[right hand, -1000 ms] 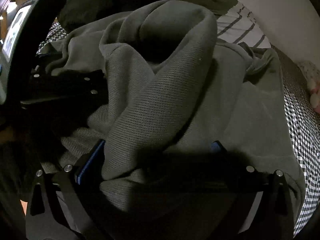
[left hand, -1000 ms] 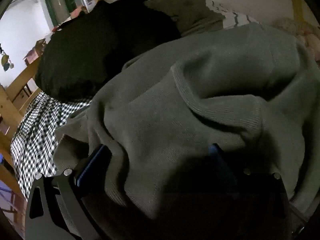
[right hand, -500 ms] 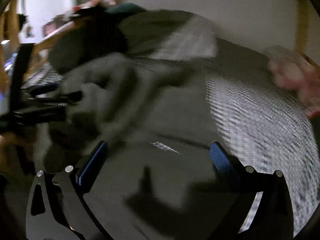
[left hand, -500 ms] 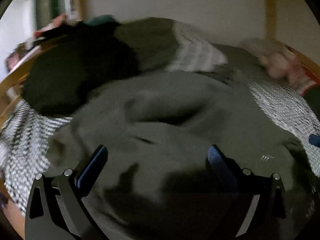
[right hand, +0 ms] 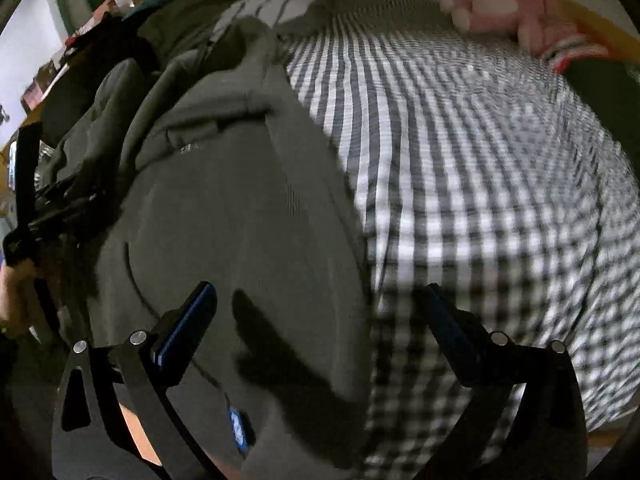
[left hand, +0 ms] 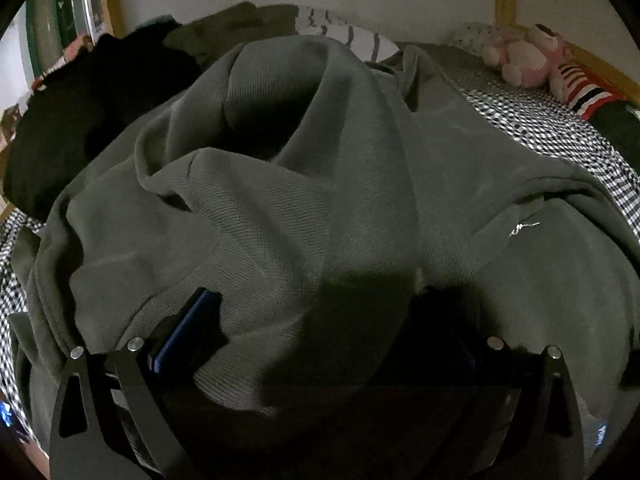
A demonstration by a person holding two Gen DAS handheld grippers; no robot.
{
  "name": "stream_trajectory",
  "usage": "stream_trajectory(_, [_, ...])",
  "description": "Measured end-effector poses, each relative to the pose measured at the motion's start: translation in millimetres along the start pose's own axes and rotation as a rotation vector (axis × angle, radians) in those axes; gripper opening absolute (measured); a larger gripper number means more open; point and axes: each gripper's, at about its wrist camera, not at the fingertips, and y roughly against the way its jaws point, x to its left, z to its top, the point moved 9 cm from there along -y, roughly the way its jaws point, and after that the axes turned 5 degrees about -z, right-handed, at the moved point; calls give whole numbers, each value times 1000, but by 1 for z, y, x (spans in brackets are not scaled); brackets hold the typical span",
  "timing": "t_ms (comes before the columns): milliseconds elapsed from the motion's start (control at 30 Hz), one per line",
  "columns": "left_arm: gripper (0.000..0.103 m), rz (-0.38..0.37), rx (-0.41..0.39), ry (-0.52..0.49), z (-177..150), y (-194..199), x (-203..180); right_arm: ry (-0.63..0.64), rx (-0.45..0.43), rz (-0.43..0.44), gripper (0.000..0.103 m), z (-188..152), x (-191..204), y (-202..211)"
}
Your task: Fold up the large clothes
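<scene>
A large grey-green sweatshirt (left hand: 360, 184) lies bunched on a checked bed sheet (left hand: 540, 128). My left gripper (left hand: 316, 312) is open, its jaws wide apart, and a thick fold of the sweatshirt lies between the fingers; the right finger is mostly hidden in shadow. In the right wrist view the sweatshirt (right hand: 224, 208) fills the left half. My right gripper (right hand: 316, 308) is open and empty, above the sweatshirt's right edge where it meets the sheet (right hand: 480, 160). The left gripper's body (right hand: 44, 208) shows at the far left.
A black garment (left hand: 80, 112) and an olive and striped pile (left hand: 280, 28) lie at the back left. A pink soft toy (left hand: 524, 56) sits at the back right by the wooden bed frame (left hand: 600, 68). A dark garment (right hand: 604, 92) lies at the right.
Both grippers swung right and back, with blur. The left again has sweatshirt fabric between its open fingers. The right, earlier over the bunched fabric, now is over the sweatshirt's right edge and bare sheet.
</scene>
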Motion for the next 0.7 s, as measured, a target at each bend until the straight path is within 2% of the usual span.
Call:
stream_trajectory(67, [99, 8, -9, -3, -1, 2, -2, -6, 1, 28, 99, -12, 2, 0])
stream_trajectory(100, [99, 10, -5, 1, 0, 3, -2, -13, 5, 60, 87, -18, 4, 1])
stream_trajectory(133, [99, 9, 1, 2, 3, 2, -1, -22, -2, 115, 65, -24, 8, 5])
stream_trajectory(167, [99, 8, 7, 2, 4, 2, -1, -32, -12, 145, 63, -28, 10, 9])
stream_trajectory(200, [99, 6, 9, 1, 5, 2, -1, -49, -41, 183, 53, -30, 11, 17])
stream_trajectory(233, [99, 5, 11, 1, 5, 3, 0, -75, -49, 230, 33, -33, 12, 22])
stream_trajectory(267, [99, 5, 12, 0, 5, 3, 0, -98, -43, 279, 29, -35, 14, 24])
stream_trajectory(300, [99, 5, 13, 0, 5, 3, 0, -117, -38, 315, 29, -36, 16, 25])
stream_trajectory(333, [99, 7, 13, 0, 5, 3, 0, -111, -35, 312, 29, -37, 18, 25])
stream_trajectory(367, [99, 7, 15, 1, 6, 2, 0, -94, -25, 287, 29, -37, 18, 22])
stream_trajectory(433, [99, 6, 18, 3, 6, 2, 0, -64, 33, 165, 29, -41, 13, 4])
stream_trajectory(467, [99, 6, 23, 3, 7, 2, 0, -55, 44, 145, 30, -39, 18, -2])
stream_trajectory(533, [99, 2, 33, 1, 6, 1, 0, -64, 40, 174, 27, -36, 25, -1])
stream_trajectory(600, [99, -10, 55, -6, 8, 0, 1, -86, -2, 312, 13, -28, 45, 15])
stream_trajectory(667, [99, -23, 80, -9, 7, 1, 1, -104, -44, 415, 12, -18, 65, 32])
stream_trajectory(700, [99, -38, 106, -21, 8, 2, 1, -88, -57, 421, 12, -13, 74, 37])
